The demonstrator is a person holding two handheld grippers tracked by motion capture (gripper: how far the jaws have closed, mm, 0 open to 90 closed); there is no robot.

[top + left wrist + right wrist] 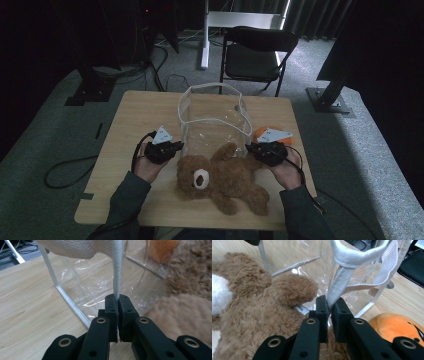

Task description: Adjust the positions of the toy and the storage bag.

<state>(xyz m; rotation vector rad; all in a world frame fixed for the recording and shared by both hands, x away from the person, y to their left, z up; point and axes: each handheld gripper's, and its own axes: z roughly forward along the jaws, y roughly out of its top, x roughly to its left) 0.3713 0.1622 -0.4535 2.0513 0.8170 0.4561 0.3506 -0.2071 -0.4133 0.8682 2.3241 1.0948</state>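
So I've got my left gripper (172,148) pinched tight on one white woven strap (117,270) of the clear plastic tote bag with white trim (214,117), and my right gripper (254,149) clamped the same way on the strap (339,282) at the other side. The bag stands upright in the middle of the light wooden table (125,130), mouth up. The brown plush teddy bear with a white muzzle (220,180) lies on its back just in front of the bag, between my hands, one paw touching the bag's near wall. There's also an orange plush toy (397,326) on the table by my right gripper.

My guess at doing this bit well – pull the two straps evenly apart so the mouth stays wide and square, and don't lift one side higher or the soft walls will fold in. Keep the grip low on the webbing so it can't slip out – the bear is bulky and needs the full opening.
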